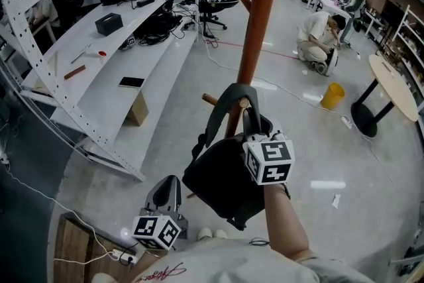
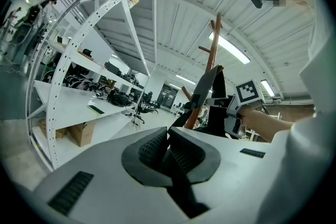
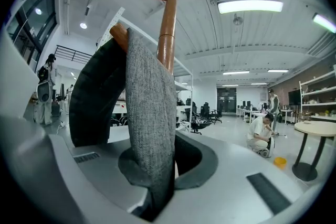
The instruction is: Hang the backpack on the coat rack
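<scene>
Progress looks nearly complete: my right fingers (image 3: pixel 181 160) are clamped on the grey woven strap (image 3: pixel 149 102) of the black fabric backpack (image 1: pixel 218 179), looped over a peg (image 3: pixel 118 35) of the brown wooden coat rack (image 1: pixel 260 23) at twelve o'clock. Only release remains. At seven o'clock my left fingers (image 2: pixel 157 148) sit closed, empty.

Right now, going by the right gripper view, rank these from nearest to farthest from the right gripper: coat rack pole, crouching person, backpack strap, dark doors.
1. backpack strap: clamped between the fingers of the right gripper.
2. coat rack pole: just behind the strap, centre.
3. crouching person: on the floor, to the right.
4. dark doors: at the far wall, centre-right.
</scene>
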`<action>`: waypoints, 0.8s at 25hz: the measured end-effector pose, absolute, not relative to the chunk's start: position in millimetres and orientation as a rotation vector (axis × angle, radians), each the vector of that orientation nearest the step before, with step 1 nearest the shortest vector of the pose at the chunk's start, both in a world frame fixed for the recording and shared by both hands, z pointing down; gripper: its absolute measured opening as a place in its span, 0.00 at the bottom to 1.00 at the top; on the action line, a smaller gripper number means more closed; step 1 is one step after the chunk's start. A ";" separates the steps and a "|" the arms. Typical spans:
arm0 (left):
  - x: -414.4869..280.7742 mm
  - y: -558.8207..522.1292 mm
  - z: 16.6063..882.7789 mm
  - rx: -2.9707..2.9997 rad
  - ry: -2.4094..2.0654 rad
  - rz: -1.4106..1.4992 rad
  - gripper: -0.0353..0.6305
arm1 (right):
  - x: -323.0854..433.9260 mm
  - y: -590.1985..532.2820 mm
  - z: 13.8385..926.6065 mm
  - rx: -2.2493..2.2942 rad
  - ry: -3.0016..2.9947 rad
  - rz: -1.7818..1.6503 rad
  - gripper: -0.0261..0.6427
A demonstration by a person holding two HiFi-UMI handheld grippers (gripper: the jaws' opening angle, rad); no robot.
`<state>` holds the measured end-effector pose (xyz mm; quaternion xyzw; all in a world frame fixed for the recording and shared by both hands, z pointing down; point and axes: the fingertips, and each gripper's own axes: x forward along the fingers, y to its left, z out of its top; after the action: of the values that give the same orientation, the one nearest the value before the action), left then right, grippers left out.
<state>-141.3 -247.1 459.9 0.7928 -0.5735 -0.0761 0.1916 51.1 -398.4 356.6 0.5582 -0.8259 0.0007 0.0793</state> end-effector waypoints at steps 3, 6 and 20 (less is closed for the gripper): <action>-141.6 -245.6 461.6 2.234 -1.606 -0.213 0.09 | 50.8 -398.1 356.2 1.681 -2.453 -0.042 0.09; -142.8 -243.4 458.9 2.225 -1.611 -0.209 0.09 | 50.1 -397.1 356.1 1.675 -2.430 -0.089 0.09; -140.1 -236.3 453.4 2.228 -1.637 -0.199 0.09 | 48.6 -386.0 348.5 1.704 -2.415 -0.195 0.17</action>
<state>-140.1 -236.3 453.4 0.7902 -0.5804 -0.0707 0.1838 48.6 -386.0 348.5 0.5729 -0.8121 -0.0654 0.0895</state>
